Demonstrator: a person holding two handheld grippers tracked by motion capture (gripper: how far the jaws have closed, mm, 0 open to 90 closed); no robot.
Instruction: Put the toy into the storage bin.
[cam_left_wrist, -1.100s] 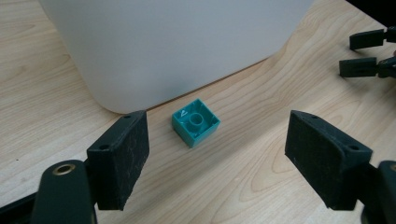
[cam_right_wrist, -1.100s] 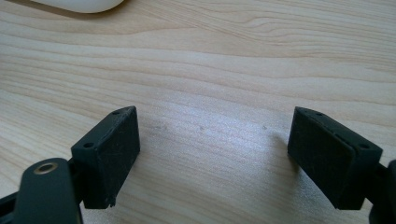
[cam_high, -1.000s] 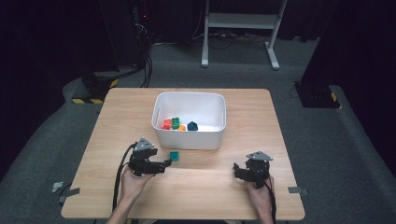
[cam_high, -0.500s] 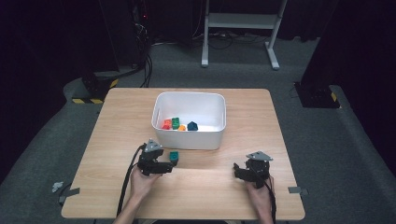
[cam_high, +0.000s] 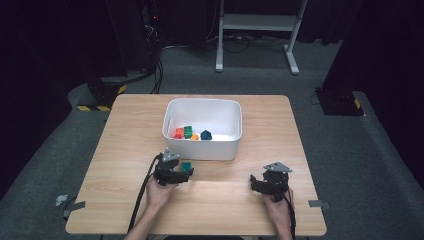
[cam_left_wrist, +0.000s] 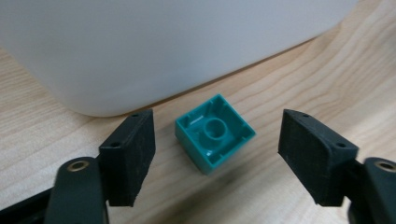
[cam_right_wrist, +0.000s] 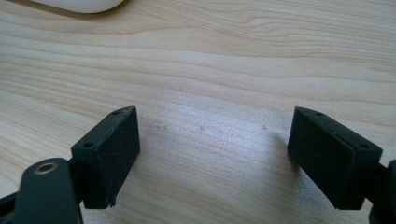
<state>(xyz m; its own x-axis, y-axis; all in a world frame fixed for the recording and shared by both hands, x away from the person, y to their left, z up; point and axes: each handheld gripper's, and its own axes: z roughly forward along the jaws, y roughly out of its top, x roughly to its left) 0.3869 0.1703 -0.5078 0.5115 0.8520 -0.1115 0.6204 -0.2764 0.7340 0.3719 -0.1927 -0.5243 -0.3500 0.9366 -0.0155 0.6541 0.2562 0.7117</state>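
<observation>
The left hand-held gripper (cam_left_wrist: 217, 154) stands wide open on the bench (cam_high: 300, 125), its jaws either side of a teal brick (cam_left_wrist: 215, 133) without touching it. The brick lies upside down on the wood, hollow underside up, just in front of the white bin (cam_left_wrist: 163, 42). In the high view the brick (cam_high: 186, 166) sits near the bin's (cam_high: 200, 150) front wall, at the left gripper's (cam_high: 184, 172) tips. Inside the bin lie red, green, orange and dark blue bricks (cam_high: 190, 133). The right hand-held gripper (cam_right_wrist: 212, 158) is also wide open and holds nothing, over bare wood, well apart from the brick; in the high view it (cam_high: 256, 182) rests near the bench's front right.
</observation>
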